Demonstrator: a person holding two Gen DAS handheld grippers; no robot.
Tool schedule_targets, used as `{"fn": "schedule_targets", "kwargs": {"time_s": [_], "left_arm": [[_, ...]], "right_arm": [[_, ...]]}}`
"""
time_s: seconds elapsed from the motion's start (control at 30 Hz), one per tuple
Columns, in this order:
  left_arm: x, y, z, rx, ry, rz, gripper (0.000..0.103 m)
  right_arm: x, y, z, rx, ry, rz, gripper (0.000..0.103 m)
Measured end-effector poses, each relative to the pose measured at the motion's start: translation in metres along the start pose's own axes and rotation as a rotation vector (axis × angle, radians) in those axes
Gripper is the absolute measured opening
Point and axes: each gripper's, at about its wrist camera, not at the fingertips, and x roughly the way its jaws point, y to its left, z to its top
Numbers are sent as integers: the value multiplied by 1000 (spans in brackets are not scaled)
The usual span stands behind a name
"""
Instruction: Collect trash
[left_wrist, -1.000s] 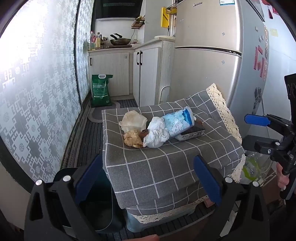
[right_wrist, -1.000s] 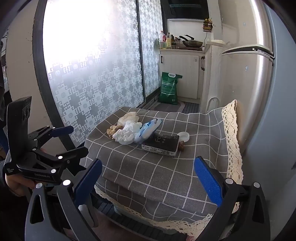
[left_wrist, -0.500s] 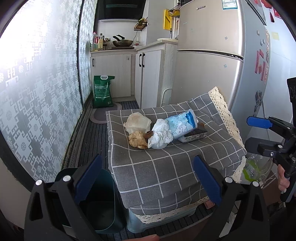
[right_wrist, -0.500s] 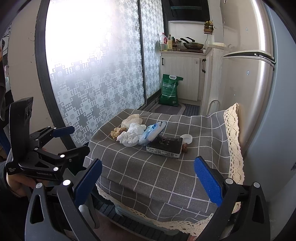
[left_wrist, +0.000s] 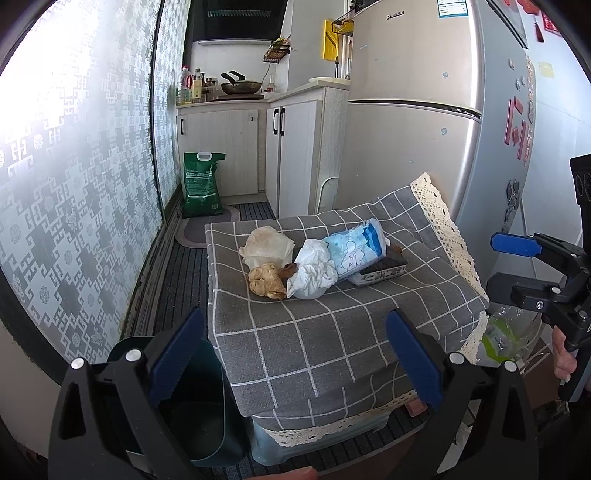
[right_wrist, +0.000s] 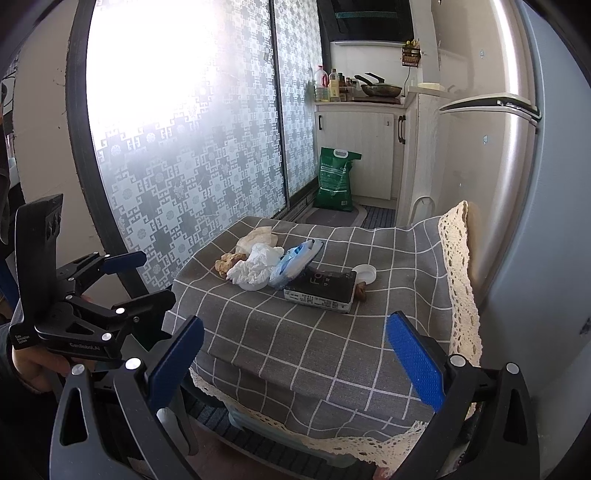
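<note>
A heap of trash lies on a low table with a grey checked cloth (left_wrist: 332, 332): a crumpled white tissue (left_wrist: 314, 273), a blue-white wrapper (left_wrist: 354, 247), a brown crumpled paper (left_wrist: 266, 282), a pale crumpled wrapper (left_wrist: 266, 243) and a dark flat box (right_wrist: 321, 290). A white lid (right_wrist: 365, 274) and a small brown scrap (right_wrist: 360, 291) lie by the box. My left gripper (left_wrist: 295, 354) is open and empty, short of the table's near edge. My right gripper (right_wrist: 295, 358) is open and empty at the table's front.
A dark green bin (left_wrist: 192, 402) stands on the floor left of the table, below my left gripper. A fridge (left_wrist: 424, 110) stands behind the table on the right. A green sack (left_wrist: 201, 188) leans on the far cabinets. Patterned glass doors (right_wrist: 184, 129) run along the left.
Both grippers have drawn back a little from the table and risen. The trash has not moved. Both grippers stay open.
</note>
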Motion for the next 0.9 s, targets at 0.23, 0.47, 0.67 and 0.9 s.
{"fn": "schedule_targets", "kwargs": {"time_s": [0.23,0.47,0.67,0.9], "left_arm": [[0,-1,0,1,1,1,100],[0,-1,0,0,0,0,100],[-1,-1,0,-2,-2,-1,100],[-2,-1,-1,1,-4,0,100]], "right_arm": [[-1,-1,1,1,0,-2,100],[0,0,0,1,0,-1,100],[-1,-1,1,1,0,-4,100],[0,-1,0,2,1,-3,100]]}}
